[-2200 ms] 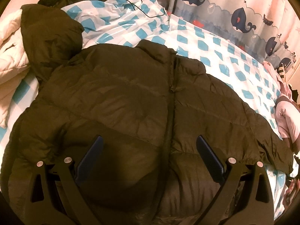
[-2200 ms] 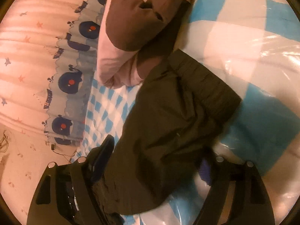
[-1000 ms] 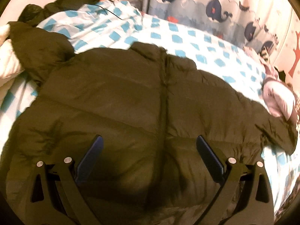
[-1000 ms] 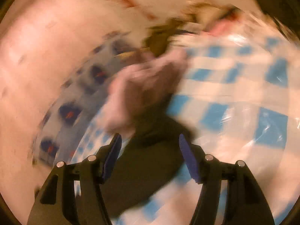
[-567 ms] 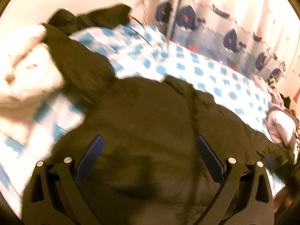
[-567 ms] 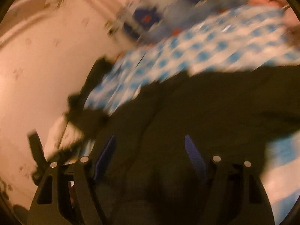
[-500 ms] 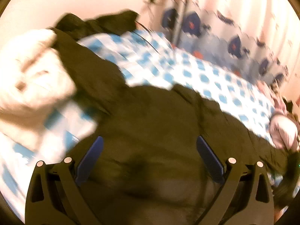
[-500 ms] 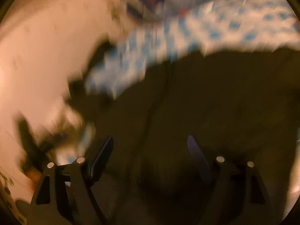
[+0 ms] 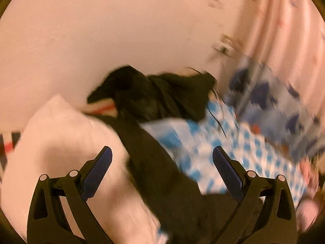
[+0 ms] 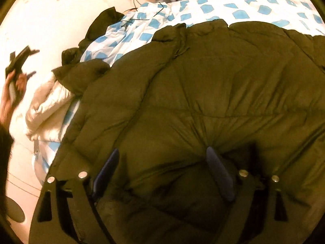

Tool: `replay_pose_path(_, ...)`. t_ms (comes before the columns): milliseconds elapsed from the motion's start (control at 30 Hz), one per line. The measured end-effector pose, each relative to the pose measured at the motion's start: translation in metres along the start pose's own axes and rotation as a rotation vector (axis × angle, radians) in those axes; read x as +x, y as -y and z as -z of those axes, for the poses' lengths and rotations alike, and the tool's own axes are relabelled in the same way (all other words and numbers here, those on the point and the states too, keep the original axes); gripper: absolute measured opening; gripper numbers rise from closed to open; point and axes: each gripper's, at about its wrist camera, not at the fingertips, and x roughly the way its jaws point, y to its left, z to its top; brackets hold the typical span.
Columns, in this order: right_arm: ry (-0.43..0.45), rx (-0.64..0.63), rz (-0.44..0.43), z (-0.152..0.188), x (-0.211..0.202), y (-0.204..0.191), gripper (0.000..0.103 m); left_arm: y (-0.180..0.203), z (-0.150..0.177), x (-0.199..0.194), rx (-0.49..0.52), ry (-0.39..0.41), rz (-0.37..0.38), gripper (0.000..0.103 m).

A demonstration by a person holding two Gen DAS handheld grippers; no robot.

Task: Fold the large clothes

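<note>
A big olive puffer jacket [image 10: 203, 93] lies spread front-up on the blue-and-white checked bed sheet [image 10: 233, 8] and fills the right wrist view. My right gripper [image 10: 162, 162] hangs low over its lower body. Its jaws are opening, and the blue pads straddle puffed fabric without pinching it. In the blurred left wrist view, my left gripper [image 9: 162, 158] is open and raised. One jacket sleeve [image 9: 148, 158] runs between its fingers well below them. In the right wrist view a hand [image 10: 19, 83] holds the left gripper [image 10: 34, 62] up at the far left.
A white padded garment [image 9: 61, 152] lies bunched at the left, under the jacket sleeve. Black clothes [image 9: 154, 93] are piled against the pale wall [image 9: 121, 30], with a thin cable nearby. A whale-print curtain [image 9: 274, 101] hangs at the right. The bed's near edge [image 10: 38, 162] shows at lower left.
The left view has swung up and left, from the jacket body to the sleeve, the white garment and the wall. The right gripper has left the sleeve end, crossed to the jacket body and widened.
</note>
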Motion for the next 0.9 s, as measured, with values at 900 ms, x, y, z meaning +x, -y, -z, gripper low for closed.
replay_pose_path(900,-0.011,-0.075,0.042,0.001,0.016,-0.012,0.096,-0.101,-0.03,0.146,-0.309,-0.405,-0.027,0.095)
